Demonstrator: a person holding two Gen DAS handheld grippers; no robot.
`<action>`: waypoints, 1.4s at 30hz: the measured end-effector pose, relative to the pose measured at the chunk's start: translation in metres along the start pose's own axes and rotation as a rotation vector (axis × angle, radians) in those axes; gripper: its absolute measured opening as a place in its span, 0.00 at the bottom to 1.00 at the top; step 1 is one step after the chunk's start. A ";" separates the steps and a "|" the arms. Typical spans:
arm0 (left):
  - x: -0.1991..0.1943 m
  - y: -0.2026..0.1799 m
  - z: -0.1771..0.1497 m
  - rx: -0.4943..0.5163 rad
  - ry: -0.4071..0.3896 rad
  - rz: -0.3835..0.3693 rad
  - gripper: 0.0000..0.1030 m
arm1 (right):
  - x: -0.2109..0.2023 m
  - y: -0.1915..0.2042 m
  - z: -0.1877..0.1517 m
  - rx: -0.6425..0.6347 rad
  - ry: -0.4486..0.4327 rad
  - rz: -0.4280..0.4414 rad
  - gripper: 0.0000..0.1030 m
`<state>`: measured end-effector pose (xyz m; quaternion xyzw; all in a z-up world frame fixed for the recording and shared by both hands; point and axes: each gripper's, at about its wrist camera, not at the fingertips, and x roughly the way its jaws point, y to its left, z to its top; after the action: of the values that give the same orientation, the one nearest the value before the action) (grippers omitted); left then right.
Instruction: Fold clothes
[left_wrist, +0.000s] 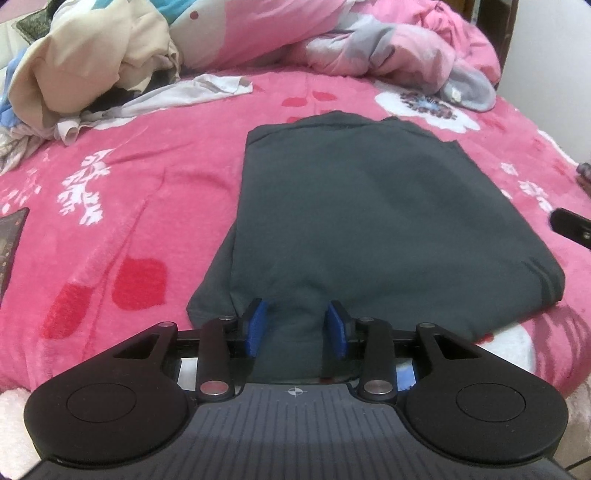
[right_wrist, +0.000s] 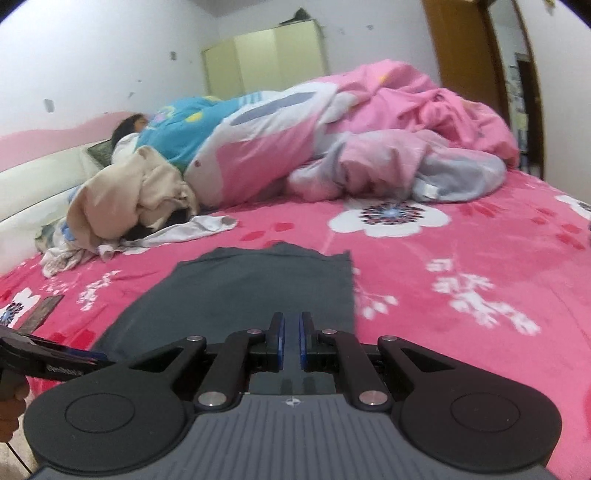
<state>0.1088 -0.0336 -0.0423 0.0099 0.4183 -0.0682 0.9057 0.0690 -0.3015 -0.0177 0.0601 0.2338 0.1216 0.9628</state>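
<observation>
A dark grey garment (left_wrist: 354, 206) lies folded lengthwise into a long rectangle on the pink floral blanket (left_wrist: 147, 206). My left gripper (left_wrist: 297, 314) is at its near edge, jaws apart, with a raised fold of the grey cloth between the blue pads (left_wrist: 258, 325). In the right wrist view the same garment (right_wrist: 258, 291) runs away from my right gripper (right_wrist: 291, 332), whose blue pads stand close together with a narrow gap and nothing visibly between them. The right gripper hovers over the garment's near right part.
A heap of beige and white clothes (left_wrist: 92, 70) lies at the far left. A pink quilt (right_wrist: 369, 147) covers a person lying (right_wrist: 127, 127) at the back. A dark flat object (left_wrist: 11, 243) sits at the left edge. The other gripper (right_wrist: 44, 360) shows at left.
</observation>
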 end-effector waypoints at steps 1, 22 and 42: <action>0.000 -0.001 0.001 0.004 0.006 0.008 0.36 | 0.006 0.004 0.002 -0.008 0.008 0.007 0.07; 0.002 -0.025 0.007 0.129 0.036 0.110 0.36 | 0.107 -0.016 -0.018 0.047 0.093 0.007 0.06; -0.020 0.005 0.031 0.046 -0.128 -0.008 0.41 | 0.105 -0.017 -0.020 0.079 0.070 0.013 0.06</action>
<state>0.1204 -0.0289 -0.0070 0.0249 0.3579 -0.0819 0.9298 0.1538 -0.2891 -0.0837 0.0952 0.2714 0.1204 0.9501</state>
